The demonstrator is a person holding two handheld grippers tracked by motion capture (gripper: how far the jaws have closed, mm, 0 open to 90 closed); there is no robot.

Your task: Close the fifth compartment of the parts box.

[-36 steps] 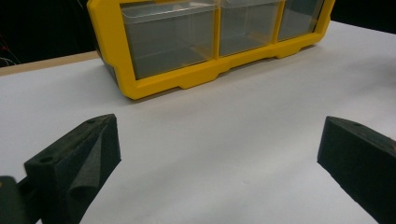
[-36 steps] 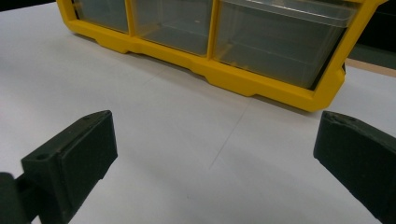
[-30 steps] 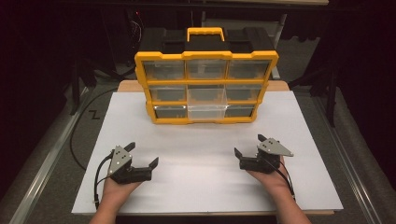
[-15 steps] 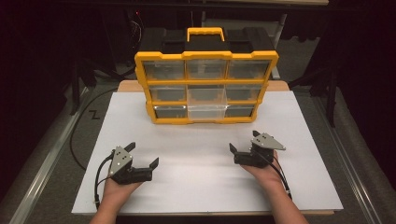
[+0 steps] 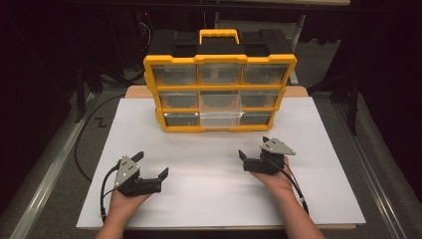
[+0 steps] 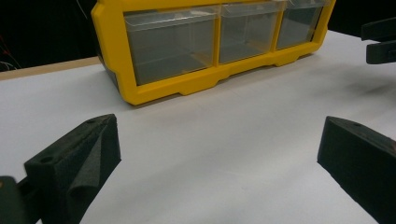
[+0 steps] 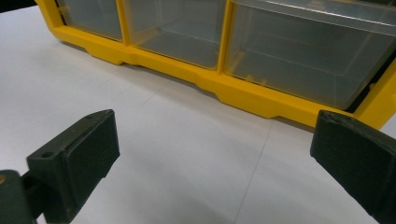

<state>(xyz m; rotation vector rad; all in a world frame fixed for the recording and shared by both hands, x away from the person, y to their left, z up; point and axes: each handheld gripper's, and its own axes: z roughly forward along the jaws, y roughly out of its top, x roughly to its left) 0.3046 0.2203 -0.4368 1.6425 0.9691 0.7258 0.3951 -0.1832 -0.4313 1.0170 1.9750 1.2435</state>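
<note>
A yellow and black organiser cabinet (image 5: 219, 92) with clear plastic drawers stands at the far middle of the white table top (image 5: 209, 174). Its bottom middle drawer (image 5: 220, 116) is pulled out a little. My left gripper (image 5: 151, 166) rests low at the front left, open and empty, with the cabinet (image 6: 205, 46) ahead of its spread jaws. My right gripper (image 5: 253, 148) hovers at the front right, nearer the cabinet, open with nothing between its fingers. Its own view looks at the cabinet's bottom row (image 7: 224, 56) from close by. The right gripper's jaw tips (image 6: 380, 39) show at the far right of the left gripper view.
A black cable (image 5: 87, 144) loops over the floor left of the table. A metal rail (image 5: 45, 179) runs along the left side and another (image 5: 373, 164) along the right. The wooden table edge (image 5: 137, 92) shows behind the white sheet.
My right gripper has moved forward and a little left toward the cabinet. The left gripper has stayed where it was.
</note>
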